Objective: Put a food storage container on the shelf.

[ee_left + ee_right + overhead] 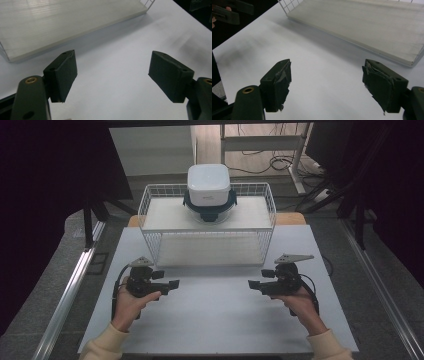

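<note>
Two grippers sit low over the near half of a white table, one in each hand, tips turned toward each other with a wide stretch of bare tabletop between them. The left gripper is at the near left, and in the left gripper view its jaws stand spread wide with nothing between them. The right gripper is at the near right; in the right gripper view its jaws are likewise spread apart and hold nothing, and the pads look frayed at their edges.

Beyond both, at the far middle of the table, stands a white wire rack with two shelves. On its upper shelf, toward the far edge and about midway across, sits a glass container with a dark clip lid, and a white square box rests on top of it. The lower shelf lies just beyond the grippers, well apart from their tips.
</note>
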{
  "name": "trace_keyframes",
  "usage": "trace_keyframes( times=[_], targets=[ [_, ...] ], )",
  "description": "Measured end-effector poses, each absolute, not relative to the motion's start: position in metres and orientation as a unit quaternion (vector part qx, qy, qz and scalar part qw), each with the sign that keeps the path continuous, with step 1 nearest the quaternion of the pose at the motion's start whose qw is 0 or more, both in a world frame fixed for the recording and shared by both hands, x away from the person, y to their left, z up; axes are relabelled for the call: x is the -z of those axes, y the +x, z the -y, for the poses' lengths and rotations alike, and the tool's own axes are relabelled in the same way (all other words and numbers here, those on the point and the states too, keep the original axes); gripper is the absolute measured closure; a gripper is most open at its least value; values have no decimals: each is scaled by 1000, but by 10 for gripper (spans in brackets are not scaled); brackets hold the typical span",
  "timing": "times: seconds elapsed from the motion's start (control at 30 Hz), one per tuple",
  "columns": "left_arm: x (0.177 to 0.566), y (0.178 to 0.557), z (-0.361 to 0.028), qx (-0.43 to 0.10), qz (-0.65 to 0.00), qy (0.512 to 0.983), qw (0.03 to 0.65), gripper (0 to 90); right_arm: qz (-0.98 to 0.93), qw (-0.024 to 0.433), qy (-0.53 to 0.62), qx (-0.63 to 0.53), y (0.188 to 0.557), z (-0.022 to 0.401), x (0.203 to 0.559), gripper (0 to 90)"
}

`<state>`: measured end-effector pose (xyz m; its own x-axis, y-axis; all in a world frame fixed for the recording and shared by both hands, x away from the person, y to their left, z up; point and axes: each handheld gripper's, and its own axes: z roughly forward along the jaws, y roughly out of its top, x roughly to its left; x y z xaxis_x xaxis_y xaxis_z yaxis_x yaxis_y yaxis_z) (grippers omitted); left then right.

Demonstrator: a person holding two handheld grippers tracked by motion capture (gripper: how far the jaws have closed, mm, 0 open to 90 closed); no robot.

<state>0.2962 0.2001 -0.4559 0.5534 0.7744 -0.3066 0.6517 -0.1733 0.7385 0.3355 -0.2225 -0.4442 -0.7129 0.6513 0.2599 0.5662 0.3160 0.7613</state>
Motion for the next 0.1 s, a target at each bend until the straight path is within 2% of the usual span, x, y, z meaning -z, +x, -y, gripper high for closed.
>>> trace_keyframes(
  times=[0.1],
  targets=[
    [457, 298, -201, -73, -469, 762, 440, 216, -809, 53, 372, -452, 335, 223, 444, 200]
  ],
)
